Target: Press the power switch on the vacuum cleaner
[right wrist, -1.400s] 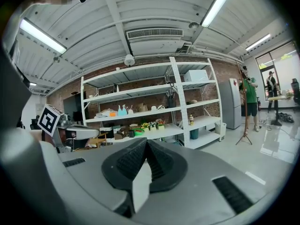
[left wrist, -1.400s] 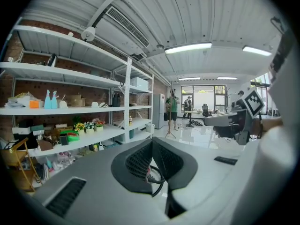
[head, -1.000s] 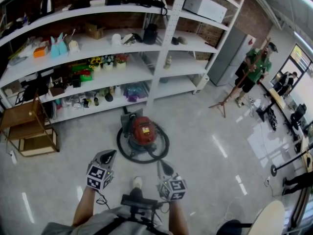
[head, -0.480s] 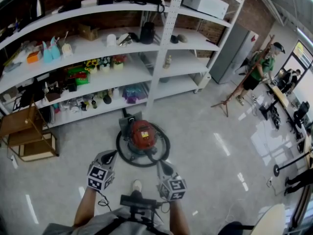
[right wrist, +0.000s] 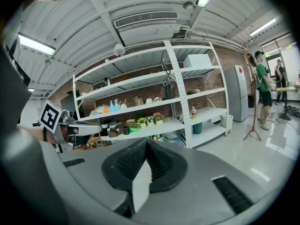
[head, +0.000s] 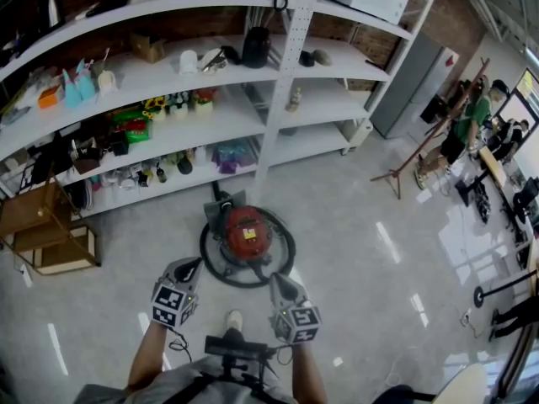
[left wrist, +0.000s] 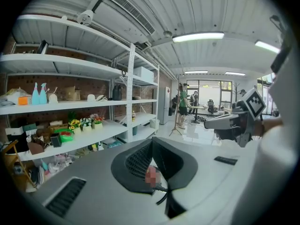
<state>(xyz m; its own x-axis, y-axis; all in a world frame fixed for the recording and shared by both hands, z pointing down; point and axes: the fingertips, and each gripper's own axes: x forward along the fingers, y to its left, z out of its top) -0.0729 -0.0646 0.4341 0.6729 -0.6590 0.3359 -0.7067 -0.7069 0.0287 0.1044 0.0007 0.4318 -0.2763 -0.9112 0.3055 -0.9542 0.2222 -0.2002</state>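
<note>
Shelves back a grey floor with a red vacuum. Left hand-held gripper and right hand-held gripper hover short of it, jaws together, empty.

Open floor before vacuum cleaner, hose ringing its base, shelving close behind
</note>
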